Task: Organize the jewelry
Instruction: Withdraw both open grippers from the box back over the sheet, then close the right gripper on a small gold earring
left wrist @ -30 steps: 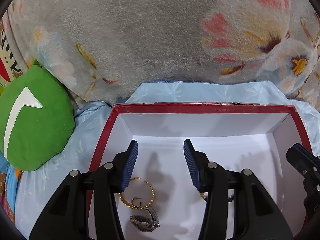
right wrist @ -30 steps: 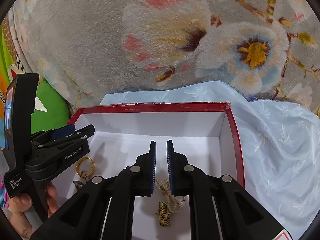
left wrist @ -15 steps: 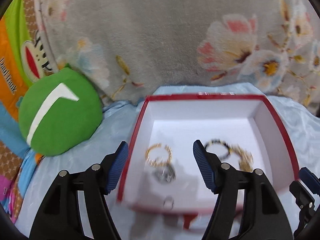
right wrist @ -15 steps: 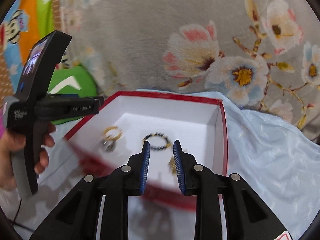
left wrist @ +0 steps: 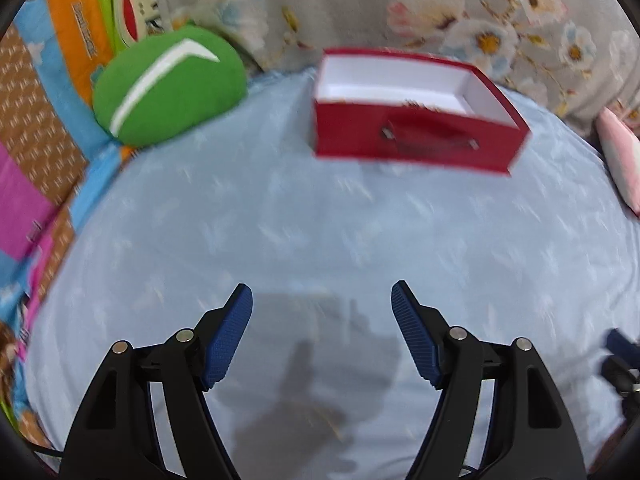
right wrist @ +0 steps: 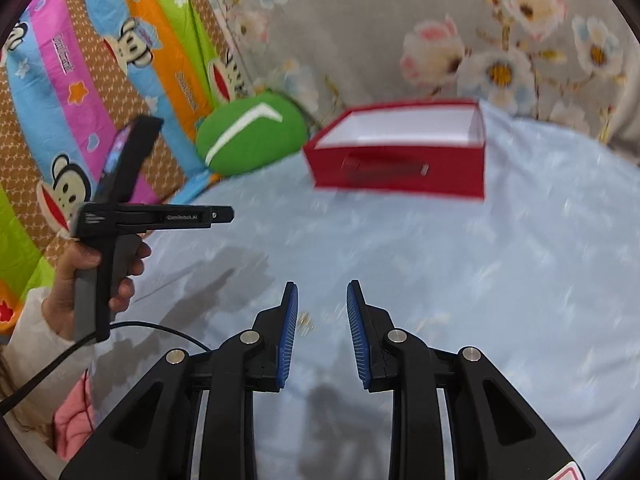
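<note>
A red box with a white inside (left wrist: 416,136) stands on the light blue sheet at the far end; it also shows in the right wrist view (right wrist: 400,164). Its jewelry is hidden behind the front wall. My left gripper (left wrist: 322,300) is open and empty, well back from the box over the bare sheet. My right gripper (right wrist: 322,300) is open and empty, also well back from the box. A small gold speck (right wrist: 306,320) lies on the sheet between the right fingers, too blurred to identify. The left gripper also appears held in a hand at the left of the right wrist view (right wrist: 160,216).
A green cushion (left wrist: 168,88) lies left of the box. A grey floral blanket (left wrist: 360,4) rises behind it. A colourful cartoon cloth (right wrist: 80,80) is at the left. A pink item (left wrist: 620,160) sits at the right edge.
Both grippers have pulled back and up from inside the box to well in front of it. The right jaws have opened wider. The view is motion-blurred.
</note>
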{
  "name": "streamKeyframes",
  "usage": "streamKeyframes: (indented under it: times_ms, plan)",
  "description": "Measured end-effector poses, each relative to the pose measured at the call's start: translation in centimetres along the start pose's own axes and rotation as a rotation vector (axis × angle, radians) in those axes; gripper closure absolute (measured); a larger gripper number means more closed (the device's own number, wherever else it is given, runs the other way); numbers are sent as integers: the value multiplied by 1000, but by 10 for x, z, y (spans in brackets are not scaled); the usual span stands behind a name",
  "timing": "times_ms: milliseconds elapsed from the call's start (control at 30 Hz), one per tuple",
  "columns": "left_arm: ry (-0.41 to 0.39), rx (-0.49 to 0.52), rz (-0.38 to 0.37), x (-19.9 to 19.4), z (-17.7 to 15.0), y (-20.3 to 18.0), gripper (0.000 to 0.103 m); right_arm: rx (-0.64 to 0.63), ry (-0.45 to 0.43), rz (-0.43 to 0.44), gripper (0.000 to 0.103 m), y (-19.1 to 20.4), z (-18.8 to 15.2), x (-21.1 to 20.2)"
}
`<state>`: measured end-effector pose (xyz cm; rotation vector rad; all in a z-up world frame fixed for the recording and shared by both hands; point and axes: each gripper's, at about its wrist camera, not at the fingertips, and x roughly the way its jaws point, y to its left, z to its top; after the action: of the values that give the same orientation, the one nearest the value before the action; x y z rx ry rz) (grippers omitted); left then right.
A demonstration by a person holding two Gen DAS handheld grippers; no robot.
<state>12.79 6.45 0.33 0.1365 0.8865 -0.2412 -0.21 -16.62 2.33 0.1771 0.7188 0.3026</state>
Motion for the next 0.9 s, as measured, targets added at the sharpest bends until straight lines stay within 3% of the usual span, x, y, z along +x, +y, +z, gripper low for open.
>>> streamKeyframes:
  times_ms: [67, 200, 433, 700, 767, 900]
  plan:
    - [31, 22, -15, 4, -19, -14, 33, -18, 54, -16, 78, 13, -11, 20]
    - [52, 74, 41, 10, -48, -31, 34, -42, 119, -71, 78, 28, -15, 56]
    - [75, 35, 23, 12, -64, -22, 34, -34, 177, -136, 78, 27, -12, 94]
    - [92, 22, 10, 21, -69, -19, 34, -32, 190, -178, 80, 22, -7, 108]
    - [95, 20, 3, 22, -69, -19, 34, -36, 192, -185, 89, 23, -8, 109]
    - [99, 25, -6, 22, -70, -23, 34, -31, 187, -194, 90, 22, -8, 107]
